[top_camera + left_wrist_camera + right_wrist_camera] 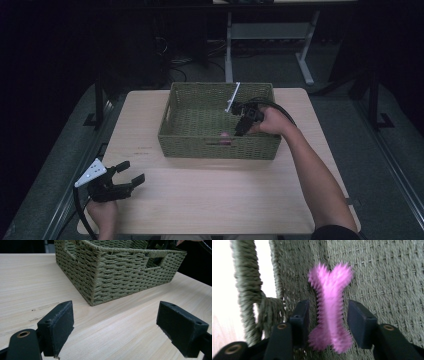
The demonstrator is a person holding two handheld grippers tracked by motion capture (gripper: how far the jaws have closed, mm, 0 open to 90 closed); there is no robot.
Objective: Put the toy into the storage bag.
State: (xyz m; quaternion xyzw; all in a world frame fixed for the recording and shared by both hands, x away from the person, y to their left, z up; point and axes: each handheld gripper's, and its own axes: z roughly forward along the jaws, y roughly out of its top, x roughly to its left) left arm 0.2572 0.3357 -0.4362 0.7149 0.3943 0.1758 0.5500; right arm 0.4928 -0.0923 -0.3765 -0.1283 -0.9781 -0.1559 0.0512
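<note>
Inside the basket [218, 145], by its near wall, lies the pink bone toy [330, 307]. The right claw [328, 322] straddles its shaft, jaws apart and not yet touching. Close squarely on the shaft and lift straight, clear of the wall and handle hole. The left claw [127, 176] waits spread on the worktop [210, 200], left of the basket.

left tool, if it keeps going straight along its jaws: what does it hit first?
Probably the woven basket: its near corner sits dead ahead of the open left tool, with bare table between. Depth is hard to judge, so a low path might scrape the table first.
</note>
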